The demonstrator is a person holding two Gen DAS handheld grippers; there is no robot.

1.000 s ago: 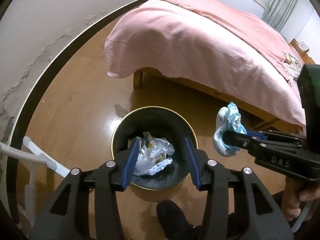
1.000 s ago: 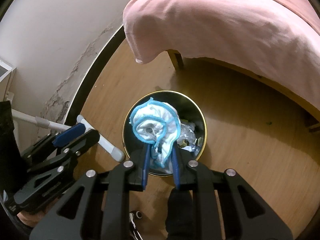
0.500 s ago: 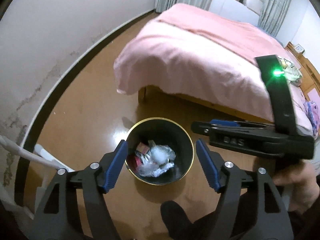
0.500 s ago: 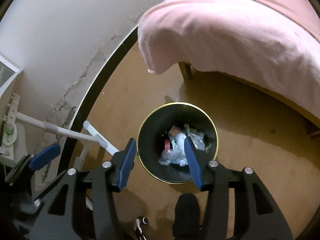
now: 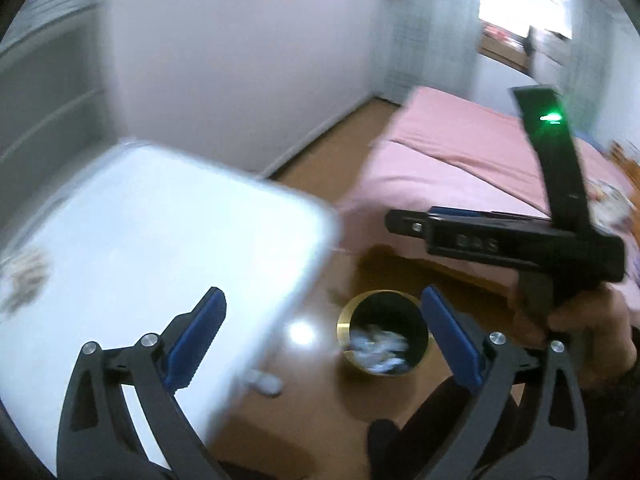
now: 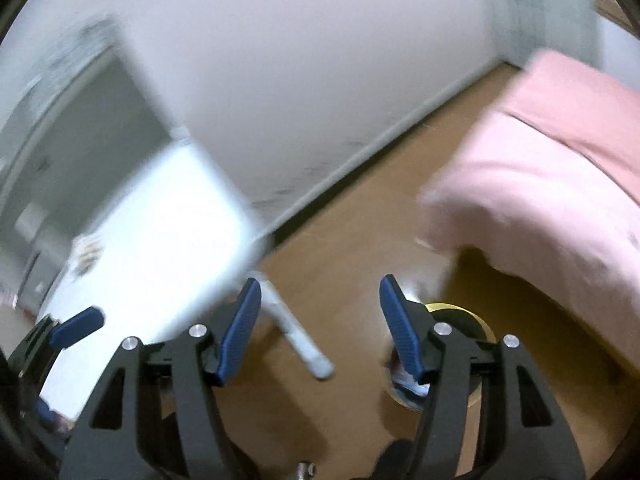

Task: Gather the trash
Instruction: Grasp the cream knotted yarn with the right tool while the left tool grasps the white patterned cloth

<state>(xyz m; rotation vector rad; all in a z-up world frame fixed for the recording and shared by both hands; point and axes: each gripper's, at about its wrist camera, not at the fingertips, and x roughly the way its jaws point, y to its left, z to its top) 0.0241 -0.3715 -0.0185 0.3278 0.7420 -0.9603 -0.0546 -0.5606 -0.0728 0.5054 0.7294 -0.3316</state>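
The black bin with a gold rim (image 5: pixel 345 326) stands on the wooden floor below both grippers, with crumpled white trash (image 5: pixel 378 346) inside it. My left gripper (image 5: pixel 322 299) hangs high above the floor; its jaws are opening and hold nothing. My right gripper (image 6: pixel 319 286) is also raised, its jaws opening and empty. In the right wrist view the bin (image 6: pixel 454 309) is mostly hidden behind the right finger. The left wrist view shows the right gripper (image 5: pixel 394 221) side-on, held by a hand (image 5: pixel 580 320). Both views are blurred.
A white table (image 5: pixel 140 240) fills the left, with a small scrap (image 5: pixel 24 276) near its far edge and a white leg (image 6: pixel 298 338) reaching the floor. A bed with a pink cover (image 5: pixel 460 160) stands at the right. A pale wall runs behind.
The right gripper let go of the blue-and-white wad, which is now out of its jaws. Both grippers opened wider and rose away from the bin, and the white table came into view.
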